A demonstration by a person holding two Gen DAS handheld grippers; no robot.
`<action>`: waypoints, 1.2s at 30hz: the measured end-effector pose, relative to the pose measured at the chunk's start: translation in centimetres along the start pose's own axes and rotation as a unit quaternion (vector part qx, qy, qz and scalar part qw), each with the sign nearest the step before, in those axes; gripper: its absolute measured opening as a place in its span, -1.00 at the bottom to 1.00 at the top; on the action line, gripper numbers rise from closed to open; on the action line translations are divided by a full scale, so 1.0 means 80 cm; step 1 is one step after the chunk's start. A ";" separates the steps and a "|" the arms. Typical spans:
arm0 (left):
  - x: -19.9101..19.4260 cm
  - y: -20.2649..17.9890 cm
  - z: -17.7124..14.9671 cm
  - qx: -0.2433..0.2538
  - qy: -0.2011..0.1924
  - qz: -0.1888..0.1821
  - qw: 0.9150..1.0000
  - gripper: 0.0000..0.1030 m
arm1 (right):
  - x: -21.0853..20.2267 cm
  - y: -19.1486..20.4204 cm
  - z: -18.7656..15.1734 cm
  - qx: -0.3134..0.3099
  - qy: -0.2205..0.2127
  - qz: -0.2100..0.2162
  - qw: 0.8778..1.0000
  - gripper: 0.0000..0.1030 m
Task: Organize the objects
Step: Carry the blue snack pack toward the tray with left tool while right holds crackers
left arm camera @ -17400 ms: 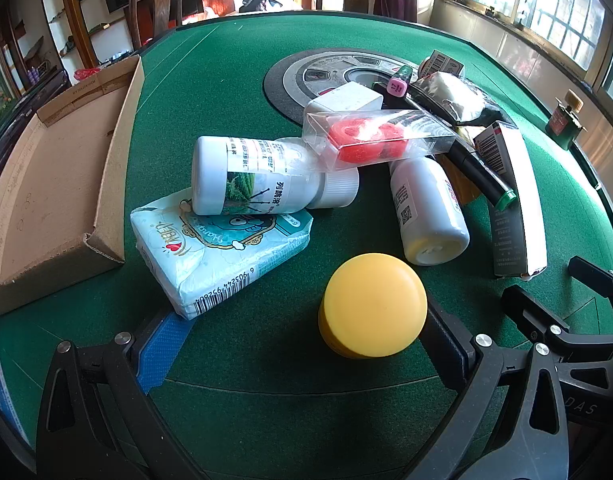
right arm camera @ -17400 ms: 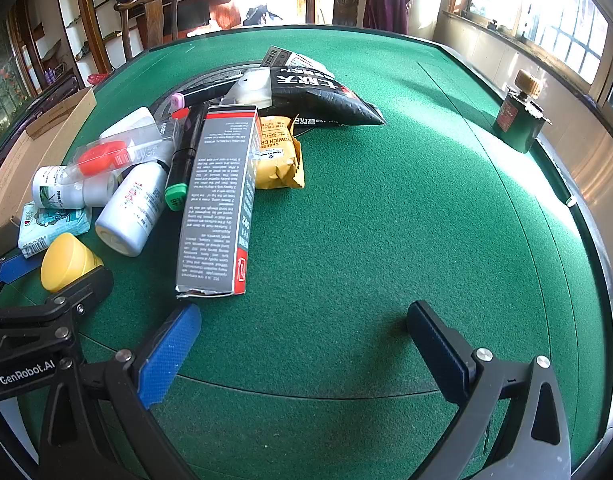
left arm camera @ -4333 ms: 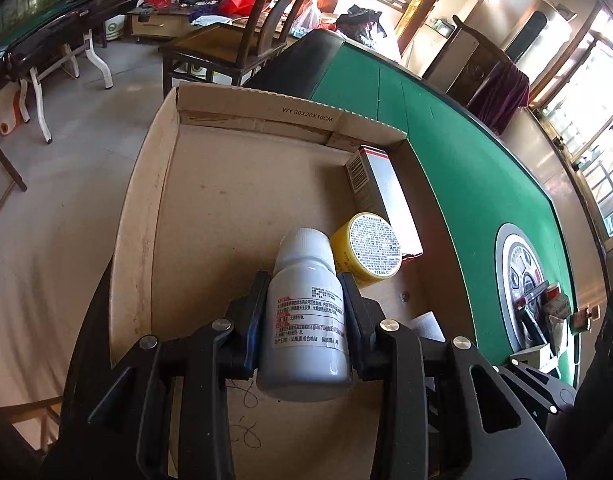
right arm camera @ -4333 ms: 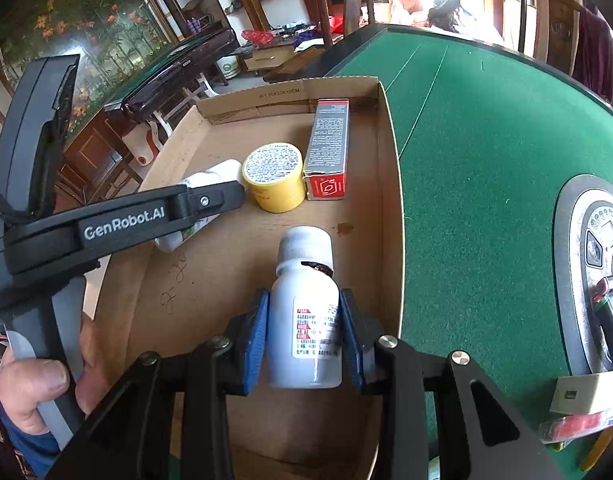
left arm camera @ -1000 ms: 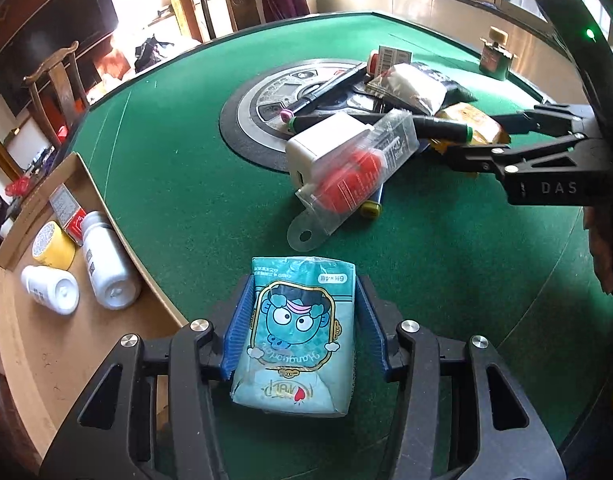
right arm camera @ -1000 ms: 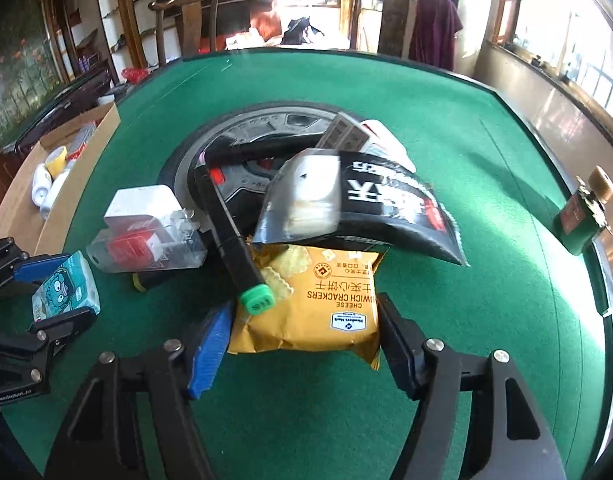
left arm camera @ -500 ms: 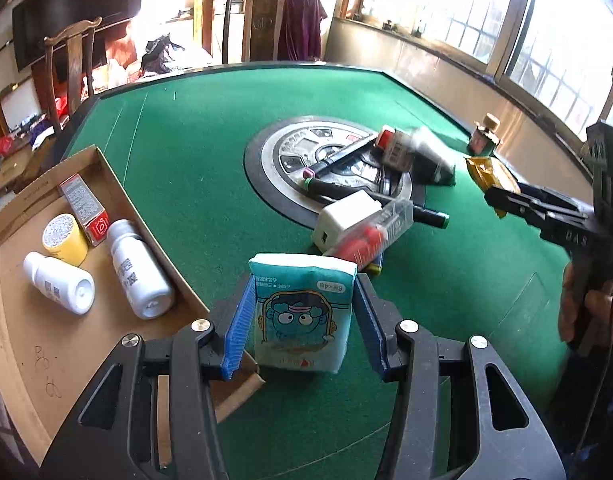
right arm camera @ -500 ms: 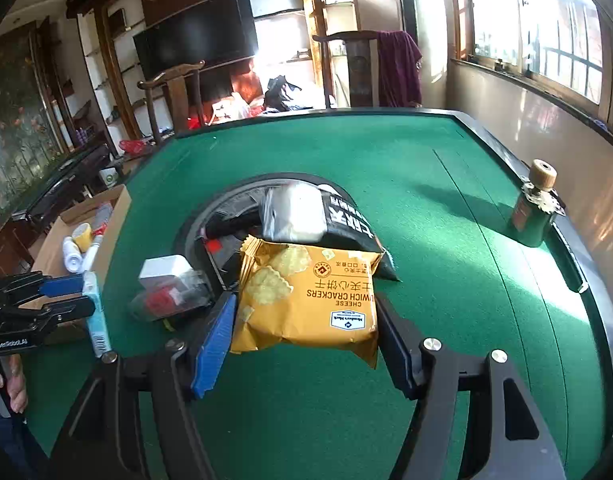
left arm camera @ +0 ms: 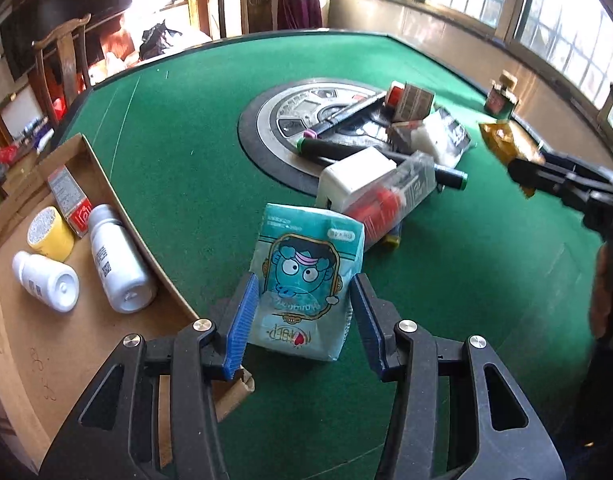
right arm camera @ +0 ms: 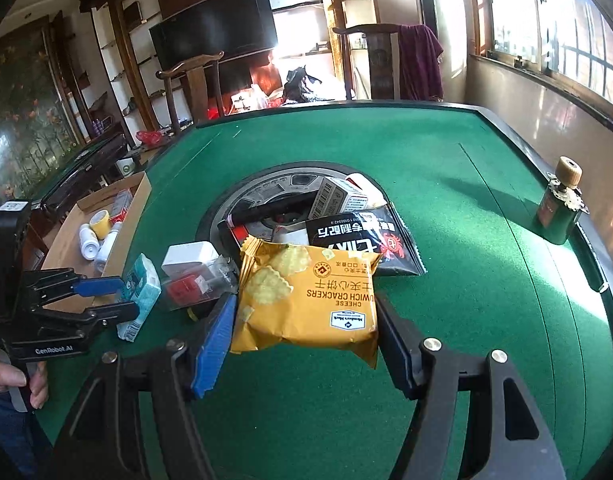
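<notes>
My left gripper (left arm camera: 302, 320) is shut on a teal tissue pack (left arm camera: 304, 276) and holds it above the green table, just right of the cardboard box (left arm camera: 106, 360). The pack also shows in the right wrist view (right arm camera: 140, 296), held by the left gripper (right arm camera: 110, 298). My right gripper (right arm camera: 306, 340) is shut on a yellow cheese cracker bag (right arm camera: 310, 300), lifted above the table; it shows at the right edge of the left wrist view (left arm camera: 506, 148). The box holds two white bottles (left arm camera: 118, 268), a yellow jar (left arm camera: 50, 234) and a red-ended carton (left arm camera: 68, 196).
A pile sits on the round centre plate (left arm camera: 306, 116): white box (left arm camera: 358, 178), clear pack with red item (left arm camera: 390, 204), black markers (left arm camera: 346, 148), black snack bag (right arm camera: 362, 244), small carton (right arm camera: 338, 198). A green bottle (right arm camera: 558, 208) stands at the table's right rim.
Both grippers have risen with their loads. The left one has carried the tissue pack closer to the box's edge; the right one has lifted the cracker bag higher off the pile.
</notes>
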State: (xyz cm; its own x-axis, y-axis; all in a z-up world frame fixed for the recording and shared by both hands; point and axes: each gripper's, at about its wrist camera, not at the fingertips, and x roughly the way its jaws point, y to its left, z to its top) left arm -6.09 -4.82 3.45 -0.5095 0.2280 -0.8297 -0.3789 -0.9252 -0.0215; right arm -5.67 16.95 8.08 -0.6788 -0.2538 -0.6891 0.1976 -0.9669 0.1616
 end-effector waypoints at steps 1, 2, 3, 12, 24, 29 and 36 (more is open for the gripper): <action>0.000 -0.005 0.000 0.008 -0.002 0.014 1.000 -0.06 | 0.000 0.000 0.000 0.000 0.000 0.002 1.000 0.32; 0.001 -0.008 -0.001 0.015 -0.002 0.022 1.000 -0.04 | -0.001 0.001 -0.001 0.001 -0.001 0.004 1.000 0.32; 0.004 -0.011 -0.002 0.021 0.000 0.029 0.999 0.00 | -0.002 0.001 -0.001 0.000 -0.001 0.006 1.000 0.32; 0.027 -0.002 -0.003 0.020 0.006 0.067 0.998 0.06 | 0.000 0.010 -0.006 -0.006 0.004 0.026 1.000 0.31; 0.000 0.019 -0.011 -0.111 -0.055 -0.014 0.992 -0.70 | 0.008 0.024 -0.019 0.000 0.000 0.082 0.997 0.31; -0.024 -0.005 -0.038 -0.152 -0.069 -0.045 0.985 -0.71 | 0.006 0.029 -0.020 0.001 -0.007 0.096 0.995 0.31; -0.040 -0.025 -0.064 -0.188 -0.064 -0.041 0.979 -0.71 | 0.005 0.040 -0.024 -0.010 -0.004 0.114 0.993 0.31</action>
State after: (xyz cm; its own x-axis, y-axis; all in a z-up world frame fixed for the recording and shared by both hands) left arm 0.27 -5.24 3.25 -0.5904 0.3204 -0.7407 -0.1241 -0.9429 -0.3090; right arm -3.99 13.81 6.96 -0.6207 -0.4661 -0.6305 0.3605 -0.8837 0.2984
